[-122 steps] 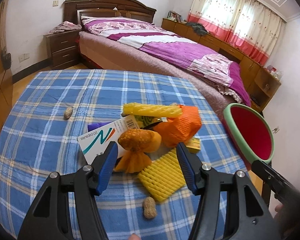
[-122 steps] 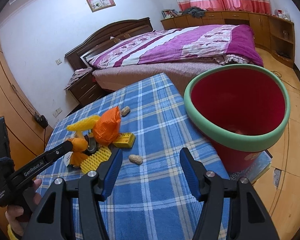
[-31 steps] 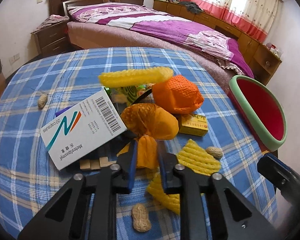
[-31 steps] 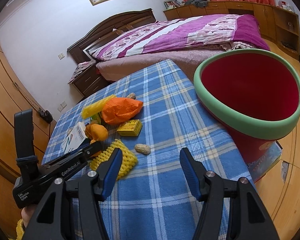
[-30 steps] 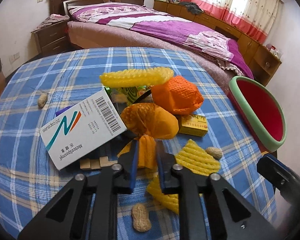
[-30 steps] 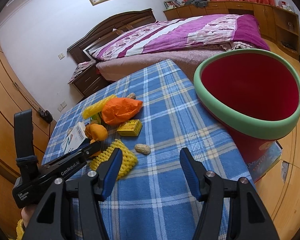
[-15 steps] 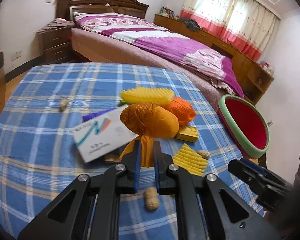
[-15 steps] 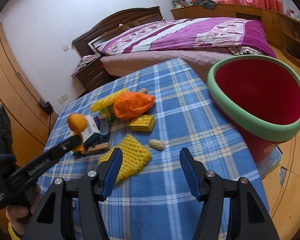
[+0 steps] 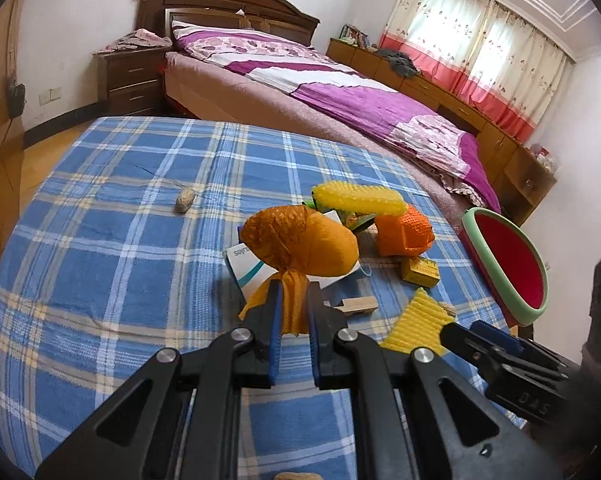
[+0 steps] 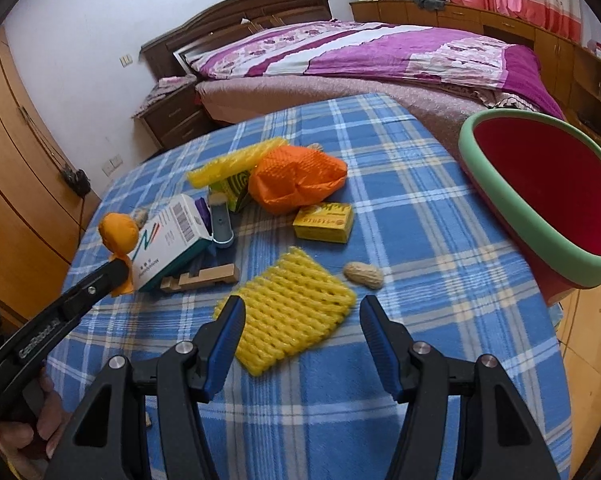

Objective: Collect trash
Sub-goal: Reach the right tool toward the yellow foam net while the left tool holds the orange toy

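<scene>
My left gripper [image 9: 292, 300] is shut on the twisted tail of an orange mesh-wrapped ball [image 9: 300, 246] and holds it above the blue plaid table; it also shows at the left of the right wrist view [image 10: 118, 232]. My right gripper [image 10: 300, 312] is open and empty, its jaws on either side of a flat yellow foam net [image 10: 290, 308]. The red bin with a green rim [image 10: 556, 184] stands off the table's right edge. On the table lie a white medicine box [image 10: 168, 244], an orange foam net [image 10: 296, 180], a yellow box [image 10: 324, 222] and a peanut [image 10: 362, 275].
A yellow foam roll [image 10: 236, 160], a wooden piece [image 10: 200, 278] and a grey-blue tube [image 10: 222, 224] lie in the pile. Another peanut [image 9: 184, 203] lies far left on the table [image 9: 100, 240]. A bed [image 9: 340, 96] stands beyond the table; a wardrobe [image 10: 16, 184] is at left.
My left gripper shut on the orange ball's tail and lifted it off the pile. My right gripper moved down and forward over the yellow foam net, staying open.
</scene>
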{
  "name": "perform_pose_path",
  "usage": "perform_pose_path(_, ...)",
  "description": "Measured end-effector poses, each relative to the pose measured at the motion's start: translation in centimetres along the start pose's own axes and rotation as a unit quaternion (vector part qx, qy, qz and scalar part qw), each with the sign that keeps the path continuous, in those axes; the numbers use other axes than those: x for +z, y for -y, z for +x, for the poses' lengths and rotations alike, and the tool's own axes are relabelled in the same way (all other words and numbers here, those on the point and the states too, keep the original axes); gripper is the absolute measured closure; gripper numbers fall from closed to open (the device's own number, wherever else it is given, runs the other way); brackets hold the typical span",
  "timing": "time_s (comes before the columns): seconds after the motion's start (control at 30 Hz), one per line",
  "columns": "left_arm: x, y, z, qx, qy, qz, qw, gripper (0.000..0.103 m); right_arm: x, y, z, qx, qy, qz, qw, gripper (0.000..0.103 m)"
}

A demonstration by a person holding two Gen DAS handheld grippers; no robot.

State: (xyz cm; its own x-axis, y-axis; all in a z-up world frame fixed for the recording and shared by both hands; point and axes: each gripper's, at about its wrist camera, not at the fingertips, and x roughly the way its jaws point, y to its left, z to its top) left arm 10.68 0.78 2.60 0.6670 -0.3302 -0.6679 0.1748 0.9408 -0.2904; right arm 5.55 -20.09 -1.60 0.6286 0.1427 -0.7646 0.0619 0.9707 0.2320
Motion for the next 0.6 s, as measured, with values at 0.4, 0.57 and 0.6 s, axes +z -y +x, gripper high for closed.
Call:
perform_pose_path(0.4,0.0,-1.2,1.3,-0.036,-0.008,0.003,0.9993,0.092,-0.2,-1.2,2.6,-0.040,-0.025,-0.004,0.999,0.041)
perform_pose_path(0.57,-0.2,-0.8,0.7,-0.032,-0.003,0.004,0.9995,0.092,-0.7,-1.7,2.6,-0.035,-0.019,-0.018,0.999,0.054)
perform_pose_path(0.6,-0.2,-0.7,0.6,-0.031,-0.003,0.004,0.9995,0.092,-0.8,-1.8,2.5,-0.028,-0.017,-0.021,0.999,0.061)
